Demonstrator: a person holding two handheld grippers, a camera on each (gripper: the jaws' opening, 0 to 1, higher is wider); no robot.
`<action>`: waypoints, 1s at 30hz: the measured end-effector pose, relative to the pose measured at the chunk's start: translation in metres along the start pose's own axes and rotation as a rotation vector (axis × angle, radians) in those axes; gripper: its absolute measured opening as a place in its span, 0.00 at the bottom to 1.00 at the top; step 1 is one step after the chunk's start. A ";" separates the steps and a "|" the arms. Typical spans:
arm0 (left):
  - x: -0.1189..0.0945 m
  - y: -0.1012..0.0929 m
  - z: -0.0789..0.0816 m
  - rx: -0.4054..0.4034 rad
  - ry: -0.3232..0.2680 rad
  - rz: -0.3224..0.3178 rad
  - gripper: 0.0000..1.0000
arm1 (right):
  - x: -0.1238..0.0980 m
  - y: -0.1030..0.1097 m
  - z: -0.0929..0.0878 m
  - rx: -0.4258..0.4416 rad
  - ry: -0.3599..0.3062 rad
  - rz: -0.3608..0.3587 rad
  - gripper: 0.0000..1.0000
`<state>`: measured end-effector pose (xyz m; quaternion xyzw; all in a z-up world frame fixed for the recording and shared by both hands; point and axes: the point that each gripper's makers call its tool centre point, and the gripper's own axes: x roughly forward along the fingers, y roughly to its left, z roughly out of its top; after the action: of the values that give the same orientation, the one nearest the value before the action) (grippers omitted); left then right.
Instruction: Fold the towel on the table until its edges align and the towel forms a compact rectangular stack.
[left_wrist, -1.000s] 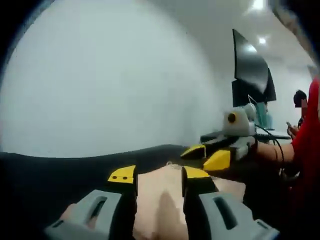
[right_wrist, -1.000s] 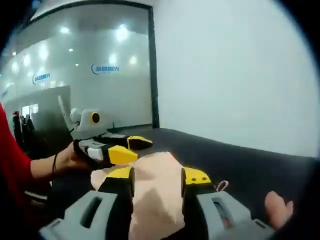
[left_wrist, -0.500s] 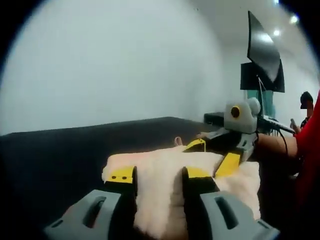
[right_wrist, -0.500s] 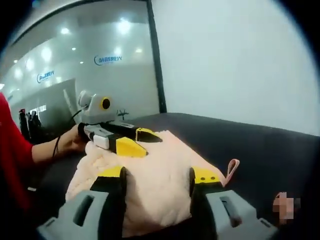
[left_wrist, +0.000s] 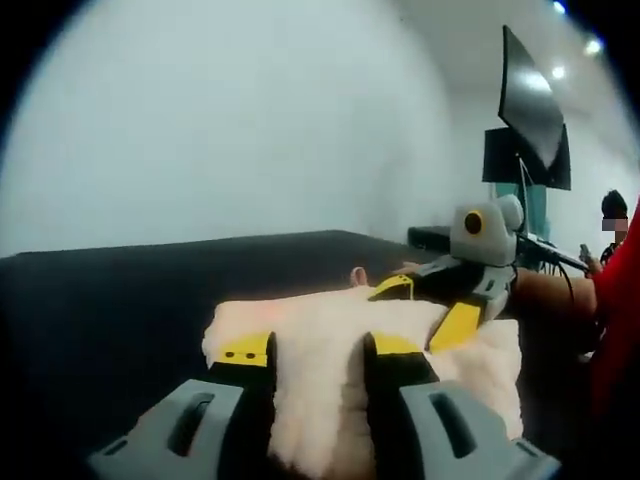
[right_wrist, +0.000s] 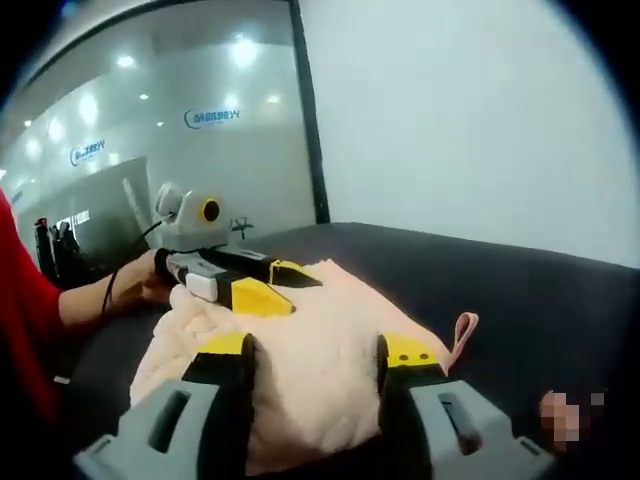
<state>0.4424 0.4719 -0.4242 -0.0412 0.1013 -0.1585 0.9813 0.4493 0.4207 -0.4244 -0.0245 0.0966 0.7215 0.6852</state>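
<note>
Towel (left_wrist: 330, 330) lies bunched on the dark bench (left_wrist: 110, 300), a fold partway laid, with both tongs pinching its near edge: left (left_wrist: 318, 352), right (right_wrist: 312, 350). To my eye the next move calls for letting go and squaring the edges.

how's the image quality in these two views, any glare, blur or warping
Left gripper view: soft overall, the white wall washed out, the towel fuzzy, the table edge bowed by the fisheye. Right gripper view: ceiling lights glare off the glass wall, the door frame curves, and the right claw reads fairly sharp.
</note>
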 end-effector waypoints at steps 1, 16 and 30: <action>0.000 0.000 0.000 0.014 -0.004 -0.003 0.36 | -0.001 0.001 0.001 -0.012 -0.009 -0.001 0.46; -0.025 -0.030 0.038 0.032 -0.155 -0.168 0.61 | -0.031 0.040 0.038 -0.036 -0.135 0.147 0.46; -0.023 -0.034 -0.011 0.122 0.063 -0.194 0.58 | -0.018 0.043 -0.003 -0.138 0.006 0.161 0.46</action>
<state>0.4087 0.4462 -0.4274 0.0140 0.1177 -0.2600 0.9583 0.4078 0.4010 -0.4194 -0.0663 0.0504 0.7790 0.6214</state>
